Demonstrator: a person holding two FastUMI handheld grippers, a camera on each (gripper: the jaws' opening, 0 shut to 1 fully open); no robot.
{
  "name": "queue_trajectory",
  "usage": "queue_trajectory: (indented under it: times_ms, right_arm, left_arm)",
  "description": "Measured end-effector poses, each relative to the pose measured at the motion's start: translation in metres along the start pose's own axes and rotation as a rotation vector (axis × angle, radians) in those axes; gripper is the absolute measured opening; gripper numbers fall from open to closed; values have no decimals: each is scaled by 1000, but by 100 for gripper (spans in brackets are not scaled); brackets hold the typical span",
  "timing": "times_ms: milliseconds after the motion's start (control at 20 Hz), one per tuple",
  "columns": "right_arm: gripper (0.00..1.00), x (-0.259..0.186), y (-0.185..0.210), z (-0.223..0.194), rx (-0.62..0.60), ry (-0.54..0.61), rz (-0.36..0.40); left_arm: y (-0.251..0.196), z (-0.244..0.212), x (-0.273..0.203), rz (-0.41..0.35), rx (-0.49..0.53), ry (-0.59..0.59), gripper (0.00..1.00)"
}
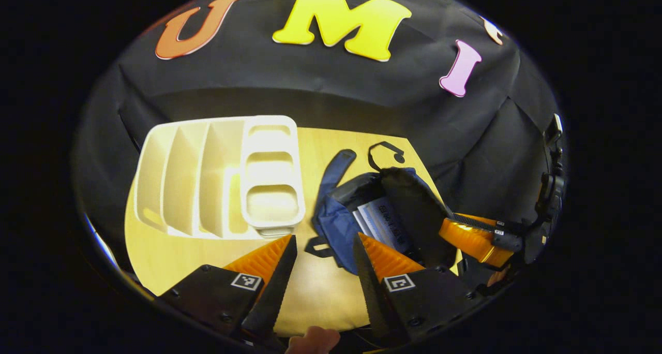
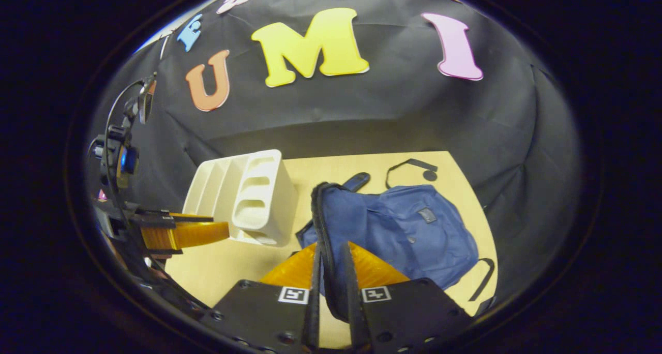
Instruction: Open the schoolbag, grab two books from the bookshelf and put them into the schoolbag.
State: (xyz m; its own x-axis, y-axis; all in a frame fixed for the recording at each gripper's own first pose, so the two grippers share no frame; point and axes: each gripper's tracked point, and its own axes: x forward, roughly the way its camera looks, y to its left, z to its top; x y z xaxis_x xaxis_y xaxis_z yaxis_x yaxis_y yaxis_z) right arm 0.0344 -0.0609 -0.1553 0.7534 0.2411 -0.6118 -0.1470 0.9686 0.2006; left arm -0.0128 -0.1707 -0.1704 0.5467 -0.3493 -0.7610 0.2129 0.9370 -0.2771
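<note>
1. Lying on the pale wooden table [image 2: 232, 271], the navy schoolbag [image 2: 408, 230] sits just right of the white bookshelf [image 2: 248, 198].
2. Its mouth gapes, showing a dark lining and books [image 1: 380, 219] with pale covers inside.
3. The right gripper [image 2: 331, 276] has both fingers clamped on the bag's black-edged opening flap.
4. The left gripper [image 1: 323, 261] hovers, fingers apart, before the bag.

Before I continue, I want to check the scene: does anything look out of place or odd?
Nothing looks damaged or spilled. The white bookshelf stands upright with bare slots; books already sit inside the open blue schoolbag, whose rim the right gripper pinches open.
</note>
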Motion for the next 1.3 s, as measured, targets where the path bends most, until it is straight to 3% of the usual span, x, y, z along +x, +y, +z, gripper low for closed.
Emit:
queue_trajectory:
  times_ms: [50,100,150,250,350,600,750,800,900,950,1000,1050,1100,1300]
  right_arm:
    - [36,-1,10,3,-8,-13,6]
    - [39,-2,19,8,-23,-34,11]
    - [55,-4,30,14,-37,-59,16]
    - [76,-13,51,33,-62,-131,26]
    - [90,-26,70,57,-89,-229,14]
    - [96,-72,107,117,-133,-496,-37]
    - [94,-98,115,135,-143,-618,-79]
    - [94,-105,119,136,-143,-641,-87]
    - [94,-115,121,135,-125,-670,-100]
    - [97,-120,121,133,-105,-687,-104]
    - [96,-123,120,134,-89,-704,-110]
    - [95,-127,116,133,-84,-717,-128]
    - [95,-132,113,132,-83,-729,-139]
    - [97,-136,109,127,-98,-735,-154]
  left_arm:
    - [9,4,-11,18,7,-21,71]
    - [19,10,-21,40,20,-50,71]
    - [29,18,-32,70,34,-91,71]
    - [45,39,-58,117,56,-195,71]
    - [53,60,-84,135,51,-297,71]
    - [78,100,-155,148,46,-556,84]
    - [91,109,-189,166,72,-723,91]
    - [94,115,-202,182,86,-775,100]
    - [97,122,-222,228,111,-853,82]
    - [95,124,-230,235,119,-881,92]
    - [94,124,-235,234,121,-905,84]
    - [95,123,-235,233,120,-918,100]
    - [95,122,-233,231,118,-925,94]
    - [98,121,-231,217,106,-925,95]
